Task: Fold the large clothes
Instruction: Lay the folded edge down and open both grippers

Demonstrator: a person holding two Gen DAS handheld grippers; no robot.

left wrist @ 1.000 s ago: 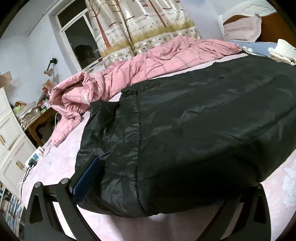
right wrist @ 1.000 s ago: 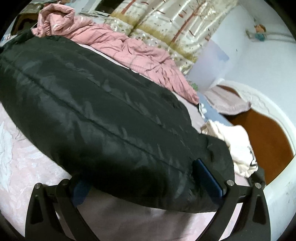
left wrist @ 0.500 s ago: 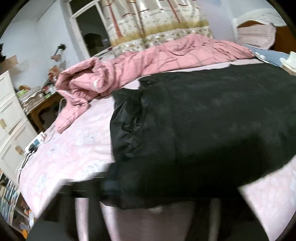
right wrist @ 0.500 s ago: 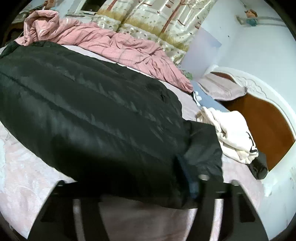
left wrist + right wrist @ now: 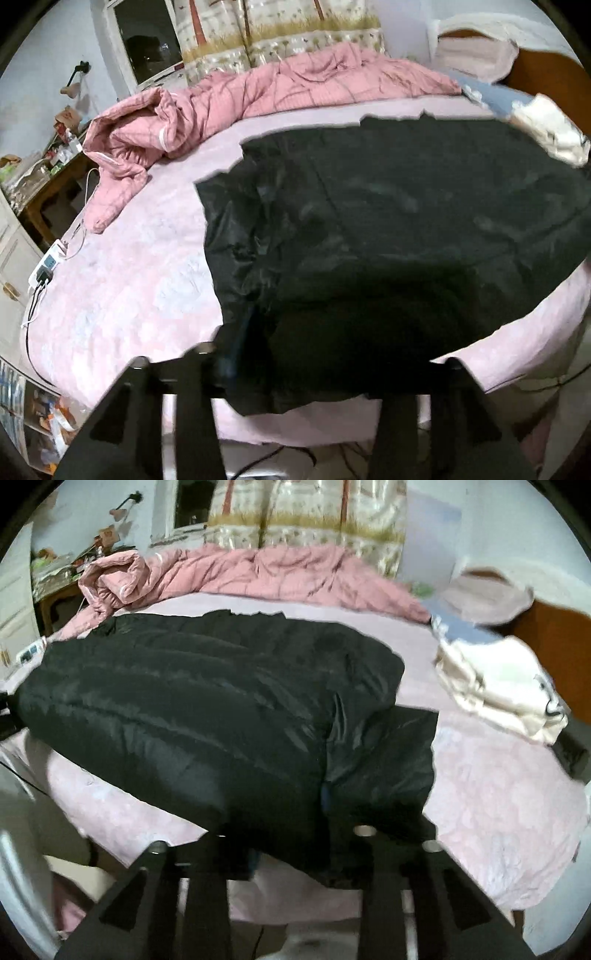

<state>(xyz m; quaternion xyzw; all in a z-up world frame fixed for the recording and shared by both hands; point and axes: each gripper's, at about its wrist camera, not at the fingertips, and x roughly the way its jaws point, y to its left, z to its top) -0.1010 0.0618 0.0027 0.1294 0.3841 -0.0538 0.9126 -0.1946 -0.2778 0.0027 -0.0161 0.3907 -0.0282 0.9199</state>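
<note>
Black puffer jacket [image 5: 388,229] on pink bedsheet [image 5: 122,288], left gripper [image 5: 306,354] and right gripper [image 5: 291,834] fingers each pinching its near edge

The bed [image 5: 122,280] wears a pale pink sheet. On it lie a black jacket [image 5: 388,236] in the middle, a rumpled pink quilt [image 5: 266,96] along the far side, a cream garment [image 5: 495,690] near the headboard, and a power strip [image 5: 46,266] at its edge.

Glossy black jacket [image 5: 388,229], pale pink floral bedsheet [image 5: 129,280], pink checked quilt [image 5: 295,88], cream garment [image 5: 495,690], tree-print curtain [image 5: 280,33]
</note>
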